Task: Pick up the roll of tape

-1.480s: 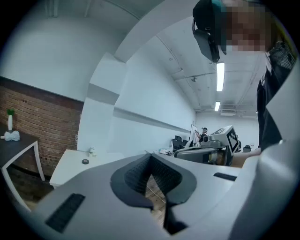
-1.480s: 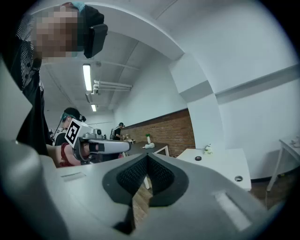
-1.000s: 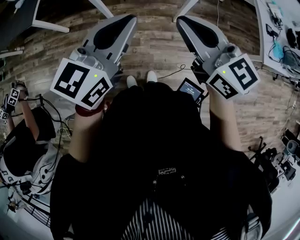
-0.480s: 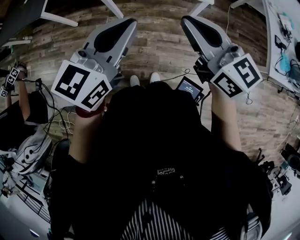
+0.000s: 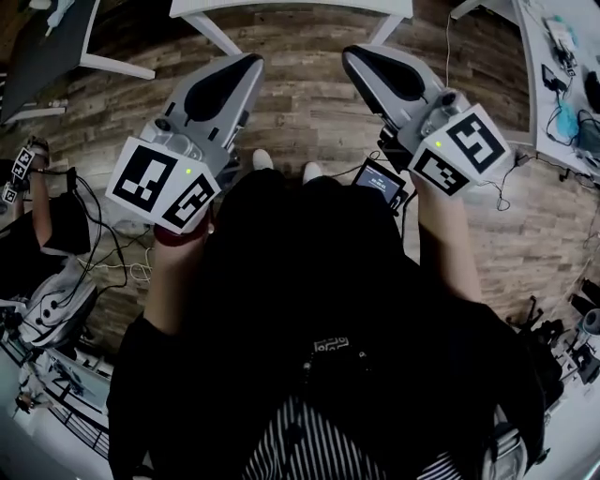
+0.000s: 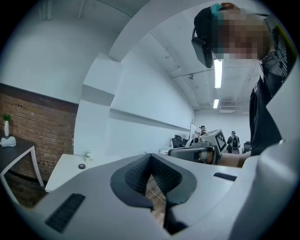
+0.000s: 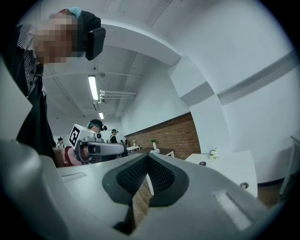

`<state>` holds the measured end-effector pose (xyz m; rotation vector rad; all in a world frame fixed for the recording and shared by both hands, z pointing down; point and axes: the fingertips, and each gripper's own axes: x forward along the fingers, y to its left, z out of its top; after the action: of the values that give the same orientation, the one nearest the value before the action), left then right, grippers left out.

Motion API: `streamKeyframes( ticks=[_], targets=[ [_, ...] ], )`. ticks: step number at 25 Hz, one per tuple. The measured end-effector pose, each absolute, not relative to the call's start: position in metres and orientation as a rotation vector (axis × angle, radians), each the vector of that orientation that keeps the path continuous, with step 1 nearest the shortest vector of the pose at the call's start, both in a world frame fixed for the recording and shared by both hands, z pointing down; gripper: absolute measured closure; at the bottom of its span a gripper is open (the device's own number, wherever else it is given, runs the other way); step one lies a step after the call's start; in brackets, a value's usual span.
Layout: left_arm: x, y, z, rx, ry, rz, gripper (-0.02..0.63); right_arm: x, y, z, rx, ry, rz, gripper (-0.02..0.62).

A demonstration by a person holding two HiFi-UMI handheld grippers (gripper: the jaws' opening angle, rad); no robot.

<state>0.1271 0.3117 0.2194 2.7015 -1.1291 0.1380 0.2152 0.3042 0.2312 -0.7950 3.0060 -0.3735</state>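
Observation:
My left gripper point(image 5: 248, 62) and right gripper point(image 5: 351, 52) are held side by side at chest height over the wooden floor, both pointing at a white table point(image 5: 291, 7) ahead. Neither holds anything. In the left gripper view the jaws of the left gripper point(image 6: 150, 155) meet at the tips. The right gripper point(image 7: 148, 155) is likewise shut and empty. A small dark round thing point(image 6: 82, 166) lies on the white table point(image 6: 65, 171), far from both grippers. It is too small to tell whether it is the roll of tape. The right gripper view shows similar dark spots point(image 7: 202, 163) on the table point(image 7: 225, 171).
A small screen point(image 5: 380, 180) hangs at my waist, and cables point(image 5: 112, 253) trail over the floor at left. Another person point(image 5: 42, 225) with marker cubes is at the far left. A cluttered white desk point(image 5: 562, 66) runs along the right, and a dark table point(image 5: 47, 37) stands at top left.
The floor has slid down the head view and the white table's edge has come into sight at the top. Both grippers have moved slightly forward toward it, still shut.

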Motion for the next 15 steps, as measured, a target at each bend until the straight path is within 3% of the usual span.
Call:
streamKeyframes(
  ticks=[15],
  targets=[
    [0.128, 0.214, 0.212, 2.879, -0.851, 0.16, 0.601, 0.202, 0.252, 0.223, -1.093, 2.991, -0.315, 0.594]
  ],
)
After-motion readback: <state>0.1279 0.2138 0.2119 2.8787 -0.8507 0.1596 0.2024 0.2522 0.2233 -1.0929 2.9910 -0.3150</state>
